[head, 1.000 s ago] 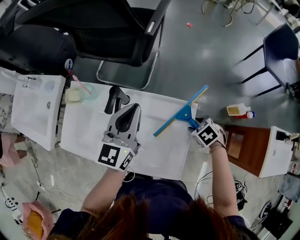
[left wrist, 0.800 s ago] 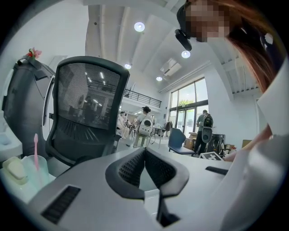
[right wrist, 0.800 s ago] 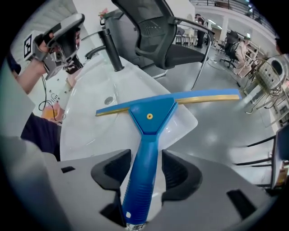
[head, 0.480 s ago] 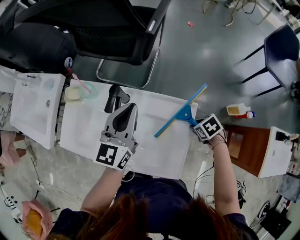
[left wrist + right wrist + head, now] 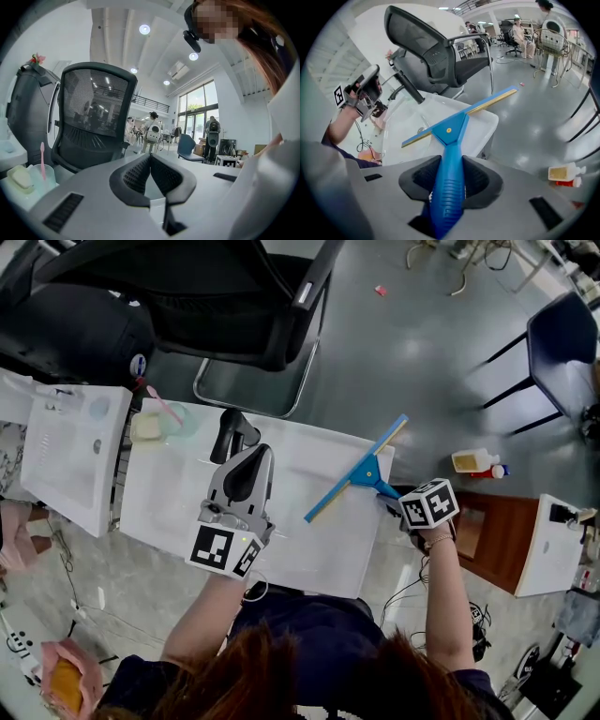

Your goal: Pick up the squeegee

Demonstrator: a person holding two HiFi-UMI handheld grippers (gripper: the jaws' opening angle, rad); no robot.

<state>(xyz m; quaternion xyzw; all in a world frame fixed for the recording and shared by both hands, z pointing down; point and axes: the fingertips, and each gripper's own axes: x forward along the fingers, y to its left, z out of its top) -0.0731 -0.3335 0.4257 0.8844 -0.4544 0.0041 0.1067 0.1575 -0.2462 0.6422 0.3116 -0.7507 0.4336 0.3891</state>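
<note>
The blue plastic squeegee [image 5: 361, 471] lies across the right edge of the white sink [image 5: 319, 549]. Its handle runs straight back between the closing fingers of the right gripper [image 5: 451, 164]. The left gripper [image 5: 150, 159], fingers together, is farther off.

Floor [image 5: 412, 352]: grey, glossy, reflective.
Office chair [image 5: 234, 306]: black mesh back, chrome sled base.
Blue chair [image 5: 562, 343]: far right, black legs.
Windows [image 5: 197, 119]: tall glazing, daylight.
Ceiling lights [image 5: 145, 29]: round, lit.
</note>
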